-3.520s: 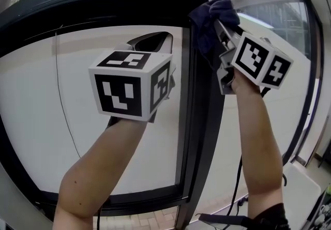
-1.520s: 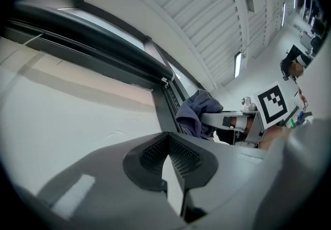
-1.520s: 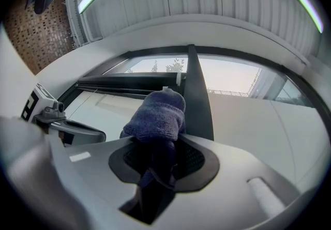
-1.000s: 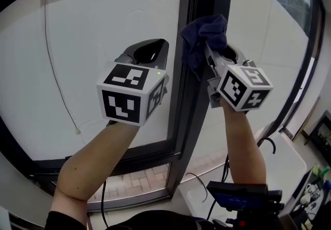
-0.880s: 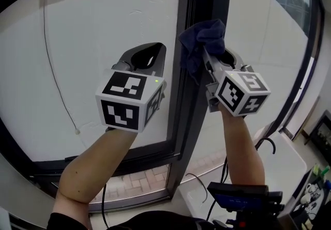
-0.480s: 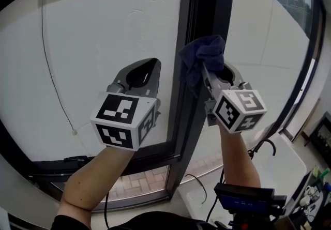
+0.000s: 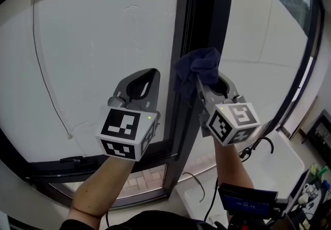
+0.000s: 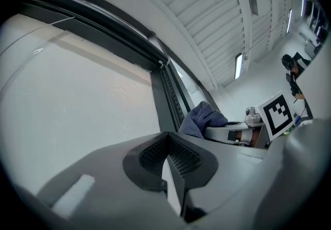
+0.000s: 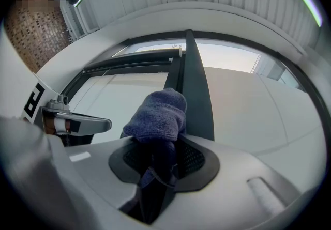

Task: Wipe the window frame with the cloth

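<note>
1. The right gripper pinches a dark blue terry cloth against the black vertical metal window frame; wiping looks to be under way.
2. The left gripper, its jaws pressed together on nothing, hovers just beside the frame.
3. Next, I'd judge, the cloth needs sliding along the frame under firm pressure.

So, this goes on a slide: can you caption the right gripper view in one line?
Right gripper, shut on a blue cloth, holds it at the dark upright window frame.

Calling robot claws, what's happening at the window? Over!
Left claw shut, empty. Right claw shut on cloth. Cloth at the window frame upright bar. Nothing seen in the way.
</note>
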Tool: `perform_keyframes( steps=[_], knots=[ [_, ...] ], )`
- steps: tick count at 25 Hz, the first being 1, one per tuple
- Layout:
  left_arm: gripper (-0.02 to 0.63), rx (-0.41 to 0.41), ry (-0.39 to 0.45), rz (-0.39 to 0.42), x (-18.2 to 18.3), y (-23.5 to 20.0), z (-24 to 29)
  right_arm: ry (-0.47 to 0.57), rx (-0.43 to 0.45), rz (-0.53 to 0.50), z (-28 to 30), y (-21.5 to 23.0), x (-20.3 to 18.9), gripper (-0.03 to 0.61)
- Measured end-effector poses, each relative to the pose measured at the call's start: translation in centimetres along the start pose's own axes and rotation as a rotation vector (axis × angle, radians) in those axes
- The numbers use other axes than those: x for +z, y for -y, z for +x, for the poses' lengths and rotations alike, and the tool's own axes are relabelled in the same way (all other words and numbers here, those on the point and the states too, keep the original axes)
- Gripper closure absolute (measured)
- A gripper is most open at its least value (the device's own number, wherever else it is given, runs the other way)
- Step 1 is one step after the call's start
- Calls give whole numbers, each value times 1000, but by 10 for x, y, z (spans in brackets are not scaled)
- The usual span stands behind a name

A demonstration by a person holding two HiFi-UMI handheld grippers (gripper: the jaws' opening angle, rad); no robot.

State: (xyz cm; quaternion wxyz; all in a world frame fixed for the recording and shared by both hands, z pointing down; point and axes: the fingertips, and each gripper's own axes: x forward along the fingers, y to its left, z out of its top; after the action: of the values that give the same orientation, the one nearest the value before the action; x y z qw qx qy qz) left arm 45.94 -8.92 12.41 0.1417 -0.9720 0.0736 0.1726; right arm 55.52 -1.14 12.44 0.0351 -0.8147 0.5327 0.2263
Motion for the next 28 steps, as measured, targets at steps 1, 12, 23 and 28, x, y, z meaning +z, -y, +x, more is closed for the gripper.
perform_keyframes(
  steps=[1, 12, 23, 28],
  knots=[
    [620, -5, -4, -2, -4, 2, 0, -3, 0, 5, -1, -1, -3, 462],
    [620, -39, -45, -63, -43, 14, 0, -54, -6, 32, -17, -6, -40, 462],
    [620, -48, -108, -73, -85, 21, -3, -102, -4, 13, -30, -13, -73, 462],
    [620, -54, -138, -79, -102, 25, -5, -125, -12, 13, -36, -17, -88, 462]
  ],
)
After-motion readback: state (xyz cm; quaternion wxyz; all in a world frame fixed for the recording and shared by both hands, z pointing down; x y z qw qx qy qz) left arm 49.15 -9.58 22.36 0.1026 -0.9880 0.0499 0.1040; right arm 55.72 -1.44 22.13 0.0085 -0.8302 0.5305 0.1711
